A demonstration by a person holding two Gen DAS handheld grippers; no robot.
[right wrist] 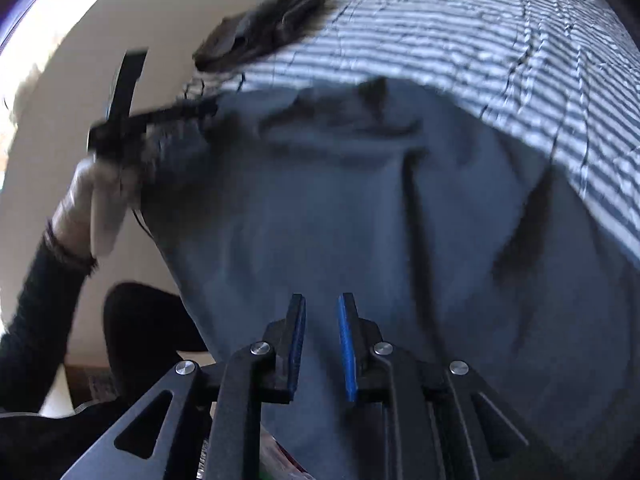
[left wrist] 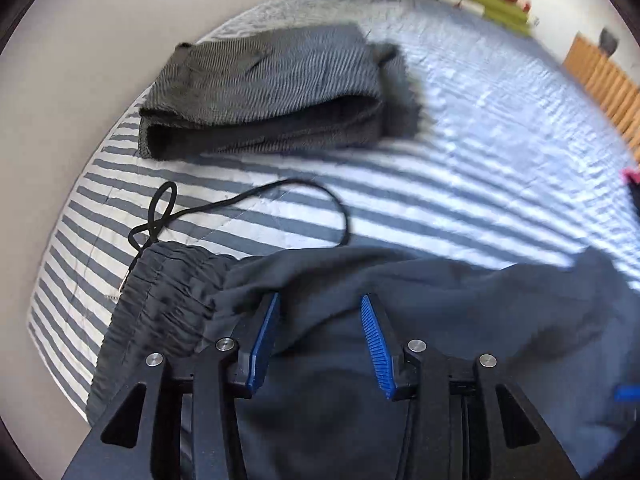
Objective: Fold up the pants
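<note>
Hovering over pants [left wrist: 400,320] near bed [left wrist: 440,160] edge | left gripper [left wrist: 320,304] wide, empty | right gripper [right wrist: 322,304] narrow, empty

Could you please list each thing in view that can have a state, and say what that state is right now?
dark pants: unfolded, rumpled on the bed.
drawstring: loose, trailing over the striped bedspread.
grey garment: folded, lying apart from the pants.
left gripper: open above the pants, nothing gripped.
right gripper: narrowly open, nothing gripped.
</note>
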